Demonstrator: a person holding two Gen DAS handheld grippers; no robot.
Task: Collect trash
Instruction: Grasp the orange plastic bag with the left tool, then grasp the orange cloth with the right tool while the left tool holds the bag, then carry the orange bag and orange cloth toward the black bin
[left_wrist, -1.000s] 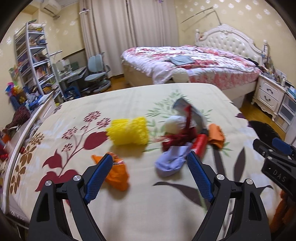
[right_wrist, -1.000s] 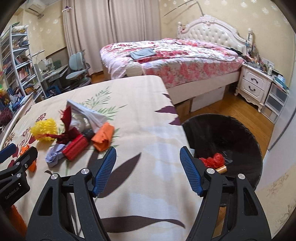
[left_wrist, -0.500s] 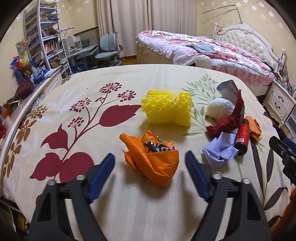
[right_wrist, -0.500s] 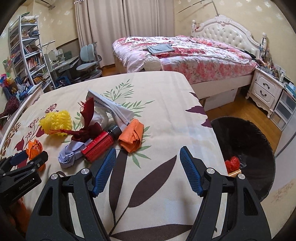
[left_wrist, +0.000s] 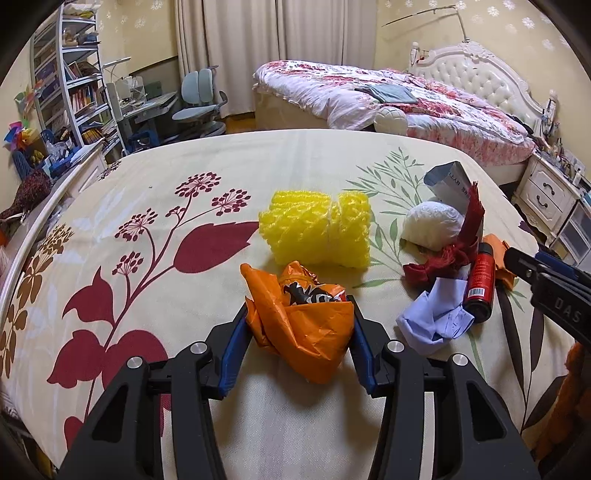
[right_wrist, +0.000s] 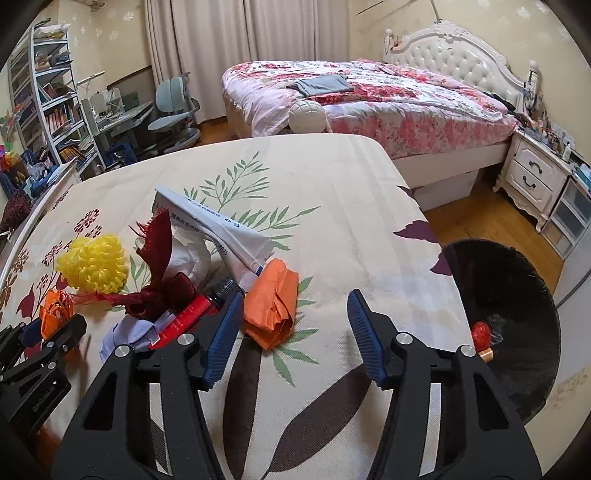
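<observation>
Our left gripper (left_wrist: 298, 332) is closing on the crumpled orange wrapper (left_wrist: 301, 325), both blue pads pressed against its sides, on the floral bedspread (left_wrist: 147, 206). Our right gripper (right_wrist: 295, 332) is closing too, nothing pinched yet: the folded orange paper (right_wrist: 273, 302) lies just inside its left finger, the right finger well clear of it.
</observation>
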